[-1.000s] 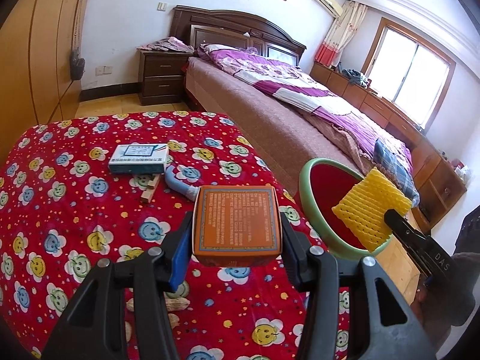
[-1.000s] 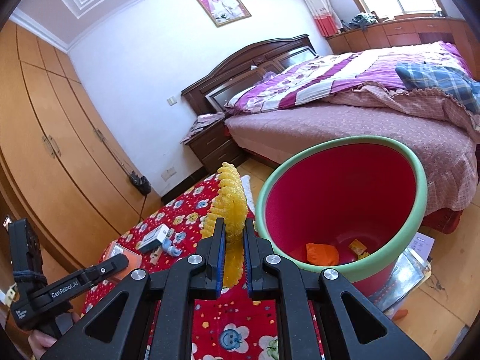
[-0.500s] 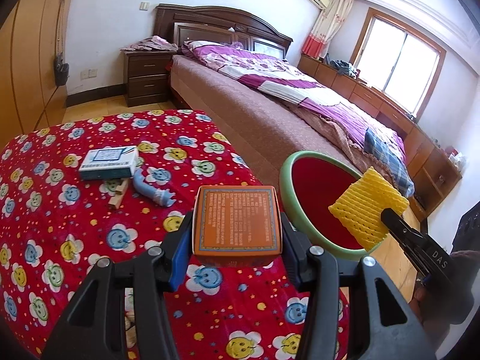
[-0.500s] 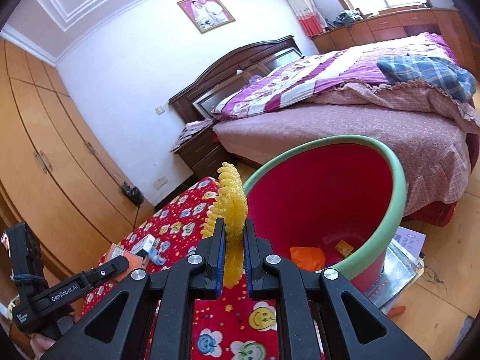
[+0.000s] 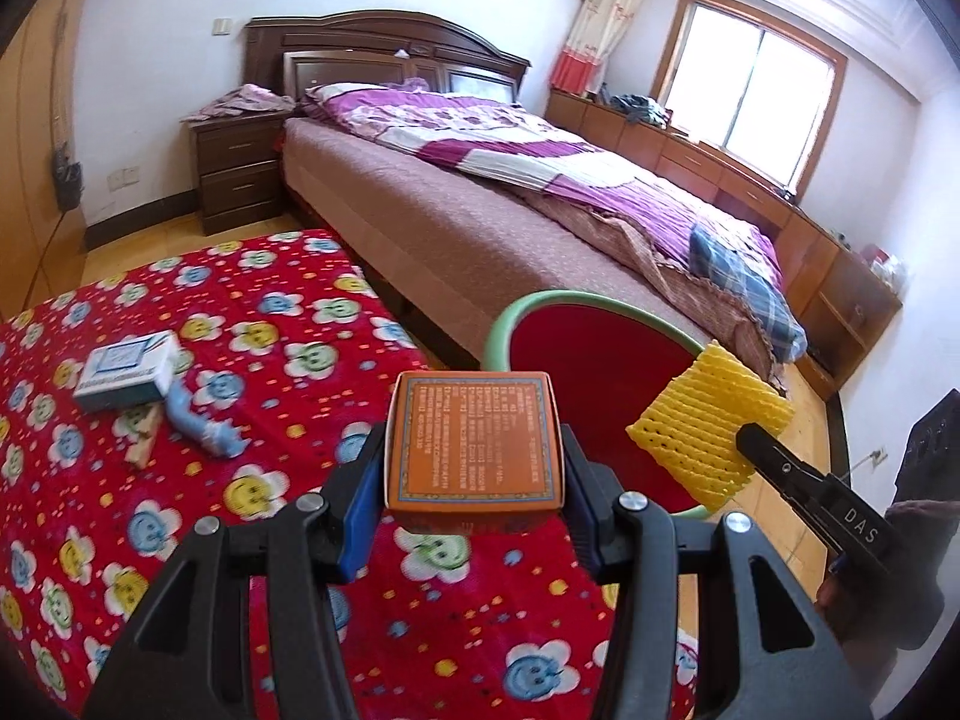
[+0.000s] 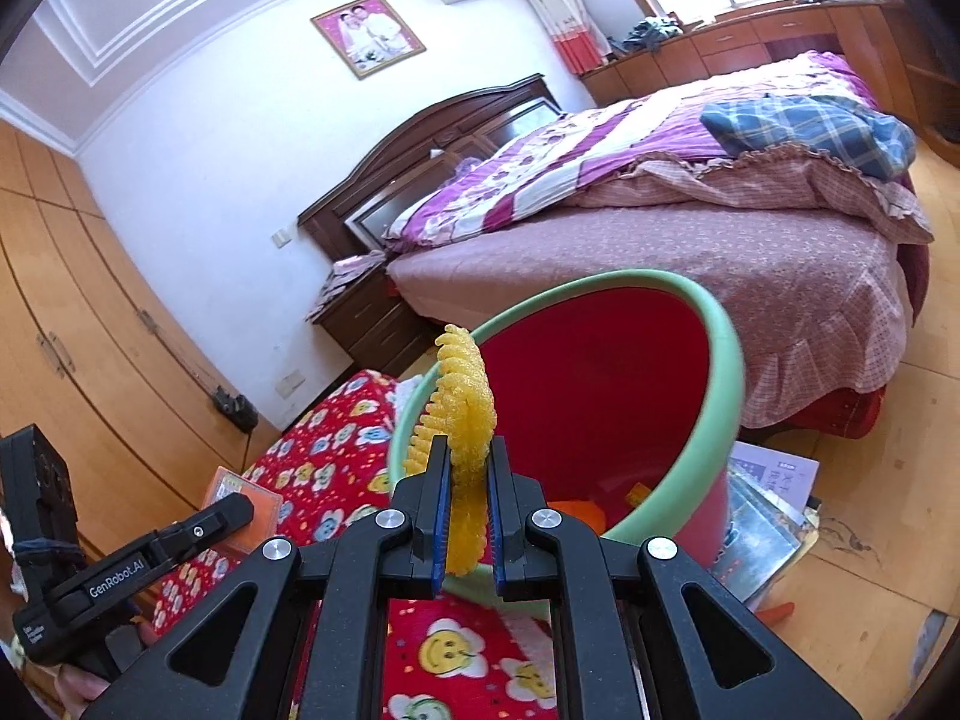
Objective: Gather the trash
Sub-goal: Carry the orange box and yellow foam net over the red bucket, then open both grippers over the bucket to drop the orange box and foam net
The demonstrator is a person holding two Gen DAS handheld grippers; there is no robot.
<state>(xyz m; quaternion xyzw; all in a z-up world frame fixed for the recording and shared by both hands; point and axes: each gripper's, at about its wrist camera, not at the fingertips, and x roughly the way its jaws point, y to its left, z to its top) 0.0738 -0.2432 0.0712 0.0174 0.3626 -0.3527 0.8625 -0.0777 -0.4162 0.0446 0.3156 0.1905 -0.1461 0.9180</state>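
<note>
Your left gripper [image 5: 474, 510] is clamped on an orange box [image 5: 474, 441] with small printed text on its face, blue pads pressed against both sides, and you've got it held up over the red smiley-flower blanket [image 5: 252, 324], just beside the bin. Your right gripper [image 6: 467, 516] is squeezed shut on a yellow foam fruit net [image 6: 465, 414], which sticks up edge-on between the fingers right at the near rim of the red bin with the green rim [image 6: 729, 372]. From the left wrist view the same foam net [image 5: 708, 429] sits in front of the bin's [image 5: 510, 324] opening on its right side. Down in the bin you can make out something orange and a small yellow scrap, partly hidden behind the gripper. Back on the blanket there's a white and blue box [image 5: 126, 372], with a light blue crumpled thing [image 5: 201, 420] touching it and a small wooden piece [image 5: 144, 441] just beside that. Some papers or magazines [image 6: 762, 516] lie on the floor under the bin, and the bed with the purple quilt [image 5: 540, 162] is right behind it.
</note>
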